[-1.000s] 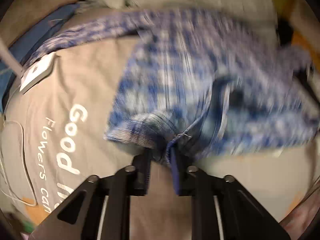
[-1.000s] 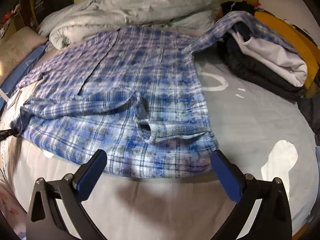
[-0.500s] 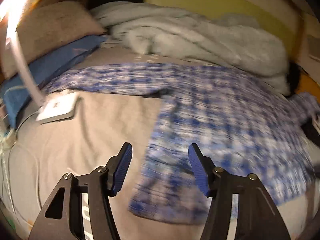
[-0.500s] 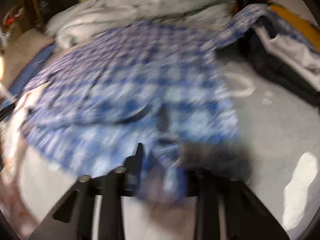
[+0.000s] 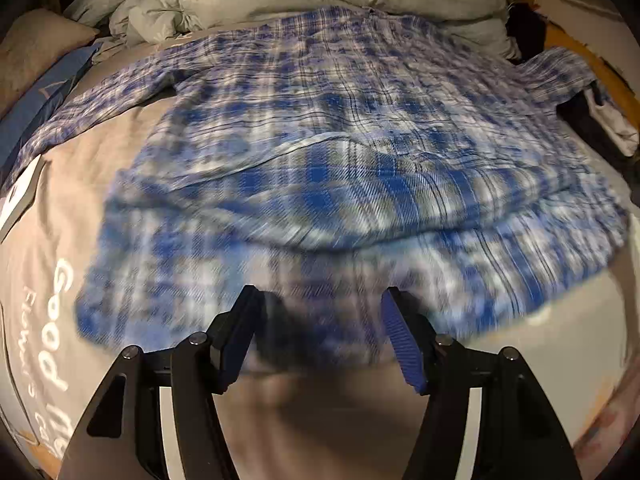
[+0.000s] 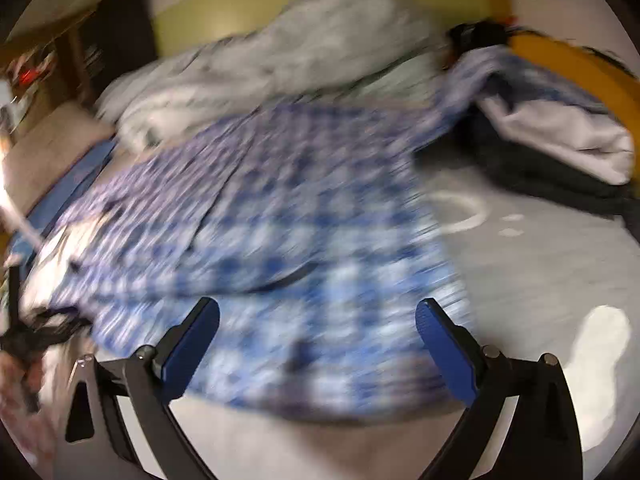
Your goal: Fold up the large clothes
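Observation:
A blue-and-white plaid shirt (image 5: 340, 140) lies spread on the bed, one sleeve trailing left and the other draped over clothes at the right. Its near hem is blurred. My left gripper (image 5: 320, 328) hovers just above that hem; its jaws are opening, with cloth below the gap and no pad pressing on it. In the right wrist view the shirt (image 6: 280, 220) fills the middle. My right gripper (image 6: 320, 324) stands wide over the near hem, jaws opening, nothing pinched between them.
A crumpled grey duvet (image 5: 280, 4) is heaped behind the shirt. A beige pillow (image 5: 36, 52) and a flat white device (image 5: 20, 196) lie at the left. Dark and white clothes (image 6: 560, 140) are piled at the right against an orange bed rail (image 6: 580, 68). The printed sheet (image 5: 60, 320) shows at front.
My left gripper let go of the bunched shirt edge, opened and swung over the near hem. My right gripper shut on the hem half a second ago and now stands wide again.

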Demonstrator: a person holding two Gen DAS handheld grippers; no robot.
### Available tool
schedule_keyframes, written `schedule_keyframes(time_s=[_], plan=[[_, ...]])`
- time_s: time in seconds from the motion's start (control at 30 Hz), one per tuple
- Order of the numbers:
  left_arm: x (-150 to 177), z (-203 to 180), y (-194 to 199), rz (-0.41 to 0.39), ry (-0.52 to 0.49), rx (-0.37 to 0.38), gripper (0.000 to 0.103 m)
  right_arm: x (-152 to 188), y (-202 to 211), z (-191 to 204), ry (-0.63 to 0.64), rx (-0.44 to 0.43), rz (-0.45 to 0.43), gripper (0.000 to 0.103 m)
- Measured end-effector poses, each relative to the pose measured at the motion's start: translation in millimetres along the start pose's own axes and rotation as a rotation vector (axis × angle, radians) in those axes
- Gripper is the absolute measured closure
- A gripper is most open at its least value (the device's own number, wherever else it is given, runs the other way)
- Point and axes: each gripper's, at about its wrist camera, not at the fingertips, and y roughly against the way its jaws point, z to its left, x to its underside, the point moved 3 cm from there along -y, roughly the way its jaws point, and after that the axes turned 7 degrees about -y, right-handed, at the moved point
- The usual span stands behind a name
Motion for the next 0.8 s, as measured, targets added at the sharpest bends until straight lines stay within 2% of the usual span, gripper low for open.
schedule_keyframes(time_s=[0.1,0.17,0.23,0.33,0.47,0.57,0.67,0.7,0.8], plan=[[-18.5,-22.3,-7.6,-0.007,-0.1,-0.052,0.041,8.8,-14.8,15.2,0.045,0.033,0.04,0.005],[-36.4,-28.3,-12.4,-0.01,-0.103,-0.053,0.042,13.1,-22.5,19.5,0.069,0.087,0.034,0.005],[-59.4,-29.9,-24.1,-0.014,-0.089,-0.07,0.041,14.4,-27.8,20.7,0.074,0.108,0.026,0.005],[-93.4,-16.4,-43.5,-0.027,-0.026,-0.103,0.042,21.1,-27.1,19.3,0.104,0.087,0.054,0.005],[-125.4,2.6,-52.3,-0.056,0.079,-0.106,0.042,18.9,-24.1,3.3,0.044,0.115,0.074,0.005],[-122.3,-3.3,-34.5,-0.104,0.054,-0.055,0.042,13.5,-27.3,-2.4,0.026,0.127,0.089,0.005],[-106.5,-31.0,-15.4,-0.115,-0.054,0.012,0.042,8.6,-29.3,0.6,0.054,0.156,0.069,0.005],[-99.7,-42.7,-10.5,-0.111,-0.085,0.039,0.042,8.8,-30.0,2.7,0.072,0.186,0.069,0.005],[-83.5,-79.8,-11.6,-0.028,-0.157,0.12,0.042,11.2,-35.3,3.1,0.086,0.253,0.08,0.005]])
